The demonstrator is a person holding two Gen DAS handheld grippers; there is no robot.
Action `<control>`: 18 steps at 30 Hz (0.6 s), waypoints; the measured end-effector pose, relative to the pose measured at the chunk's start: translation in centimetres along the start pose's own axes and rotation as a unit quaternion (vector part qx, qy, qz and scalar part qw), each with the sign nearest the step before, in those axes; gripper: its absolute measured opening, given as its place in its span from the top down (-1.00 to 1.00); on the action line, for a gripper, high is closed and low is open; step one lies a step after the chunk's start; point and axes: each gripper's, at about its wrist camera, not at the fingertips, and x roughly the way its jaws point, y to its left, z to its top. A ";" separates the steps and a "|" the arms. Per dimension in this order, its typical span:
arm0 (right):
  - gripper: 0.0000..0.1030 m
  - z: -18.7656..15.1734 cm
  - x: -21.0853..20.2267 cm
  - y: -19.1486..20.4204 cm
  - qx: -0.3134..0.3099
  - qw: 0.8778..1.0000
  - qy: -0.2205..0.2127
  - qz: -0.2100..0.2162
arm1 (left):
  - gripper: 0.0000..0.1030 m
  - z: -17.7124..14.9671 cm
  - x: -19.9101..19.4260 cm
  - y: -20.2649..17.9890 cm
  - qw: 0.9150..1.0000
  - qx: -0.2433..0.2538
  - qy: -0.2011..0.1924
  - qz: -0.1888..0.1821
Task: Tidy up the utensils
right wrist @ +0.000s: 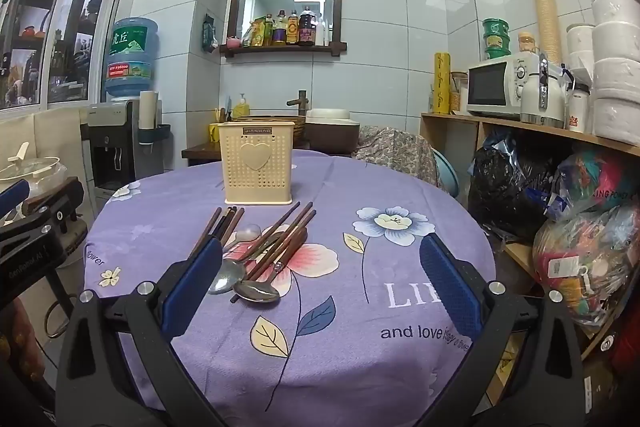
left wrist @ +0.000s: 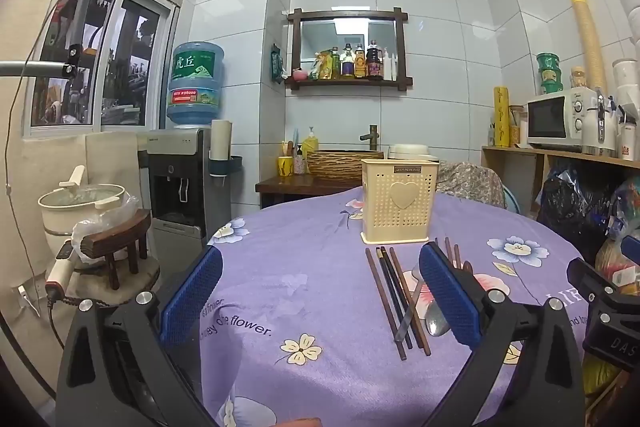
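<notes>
A cream perforated utensil holder (left wrist: 398,201) with a heart on its front stands upright on the round table, also in the right wrist view (right wrist: 258,163). In front of it lies a loose pile of brown and dark chopsticks (left wrist: 394,297) and metal spoons (right wrist: 256,291). The pile shows in the right wrist view with chopsticks (right wrist: 280,243) crossing the spoons. My left gripper (left wrist: 320,291) is open and empty, left of the pile. My right gripper (right wrist: 320,283) is open and empty, right of the pile, above the cloth.
The table wears a purple flowered cloth (right wrist: 360,327). A water dispenser (left wrist: 182,179) and a pot on a stool (left wrist: 82,203) stand at left. A shelf with a microwave (right wrist: 500,89) and bags (right wrist: 580,227) stands at right. A sink counter (left wrist: 340,163) lies behind.
</notes>
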 end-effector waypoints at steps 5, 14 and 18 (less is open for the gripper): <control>-0.90 -0.3 0.2 0.3 -0.001 1.000 0.002 -0.003 | -0.90 -0.1 -0.1 0.2 1.000 -0.002 0.000 0.002; -0.90 -0.6 0.5 0.6 0.000 1.000 0.004 -0.001 | -0.90 0.0 -0.2 0.0 1.000 0.004 -0.002 0.001; -0.90 -0.5 0.2 0.3 -0.001 1.000 0.002 0.000 | -0.90 0.0 -0.1 -0.3 1.000 0.003 0.000 -0.003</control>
